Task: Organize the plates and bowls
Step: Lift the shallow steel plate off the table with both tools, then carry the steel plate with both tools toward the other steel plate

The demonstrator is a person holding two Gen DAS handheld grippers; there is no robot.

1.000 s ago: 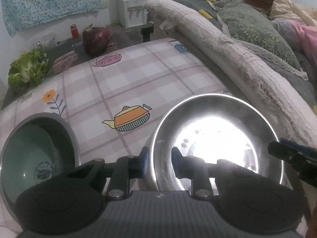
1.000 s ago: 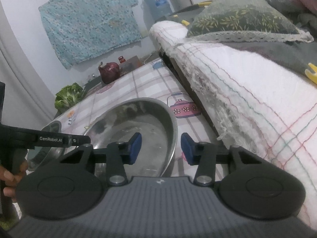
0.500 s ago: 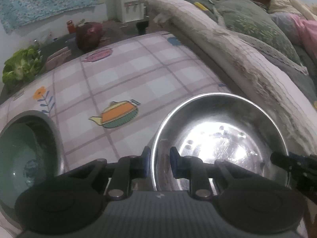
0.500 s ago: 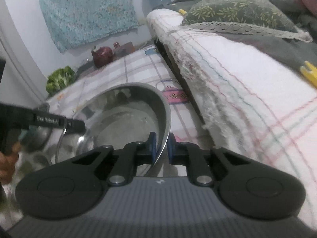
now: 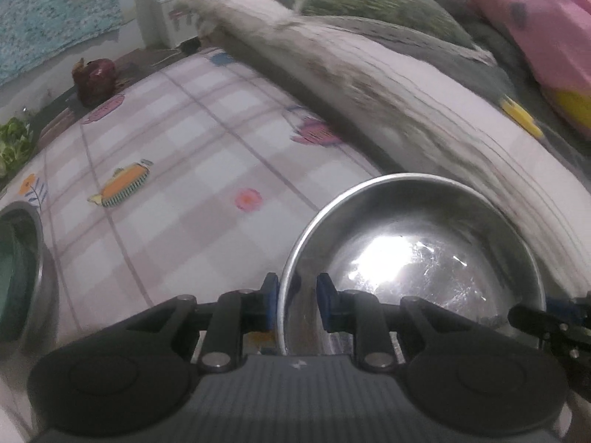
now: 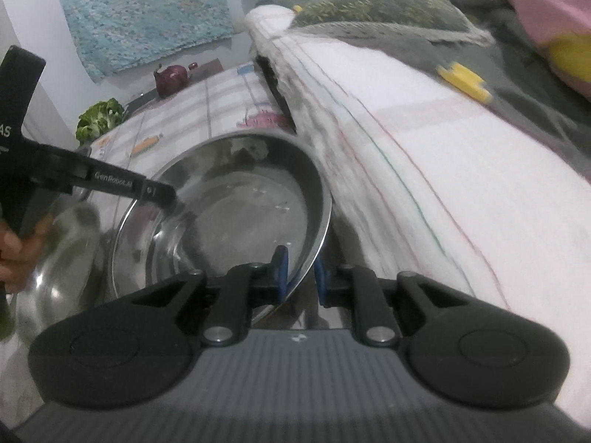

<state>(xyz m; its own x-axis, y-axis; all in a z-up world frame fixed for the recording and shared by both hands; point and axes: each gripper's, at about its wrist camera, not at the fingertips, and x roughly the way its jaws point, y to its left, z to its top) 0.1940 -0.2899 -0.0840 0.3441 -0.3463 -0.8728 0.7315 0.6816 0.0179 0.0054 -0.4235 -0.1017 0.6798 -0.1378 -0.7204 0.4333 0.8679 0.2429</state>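
Observation:
A large shiny steel bowl (image 5: 413, 258) is lifted off the checked tablecloth (image 5: 177, 184). My left gripper (image 5: 293, 304) is shut on its left rim. My right gripper (image 6: 299, 275) is shut on its right rim, with the bowl (image 6: 236, 217) tilted in front of it. A second steel bowl with a green bowl inside it (image 5: 18, 269) sits at the far left of the table; it shows as a blurred steel shape (image 6: 55, 258) in the right wrist view. The left gripper's arm (image 6: 92, 179) reaches to the bowl's far rim.
A bed with a white quilt (image 6: 443, 170), grey pillows (image 5: 369, 0) and pink bedding runs close along the table's right side. A red onion (image 5: 94, 77) and green leaves (image 6: 99, 118) lie at the table's far end. A water dispenser stands by the back wall.
Both grippers have raised the steel bowl and carried it right, toward the bed. The bowl with the green one inside has slid to the left edge of view. The frames are motion blurred.

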